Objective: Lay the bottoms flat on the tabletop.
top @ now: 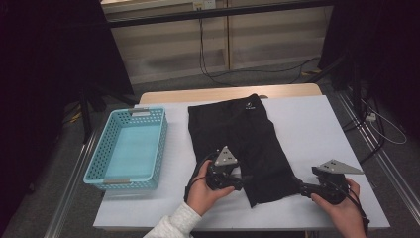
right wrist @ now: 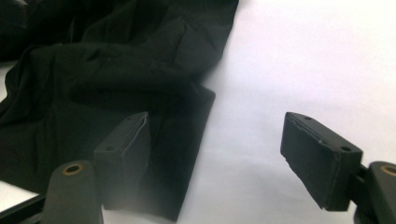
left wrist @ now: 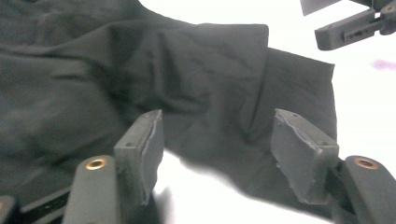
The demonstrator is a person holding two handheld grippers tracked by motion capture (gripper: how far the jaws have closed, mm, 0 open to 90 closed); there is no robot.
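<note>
Black shorts (top: 247, 144) on the table (top: 317, 129) are flanked by left tongs (left wrist: 224, 149) and right tongs (right wrist: 219, 158), both held released.

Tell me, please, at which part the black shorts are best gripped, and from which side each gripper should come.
Probably the two near hem corners of the black shorts. That hem lies flat at the table's near edge, its corners free, waistband far away. The left gripper, jaws open around the hem, can come in from the shorts' left, and the right gripper, jaws open, from their right, both low.
</note>
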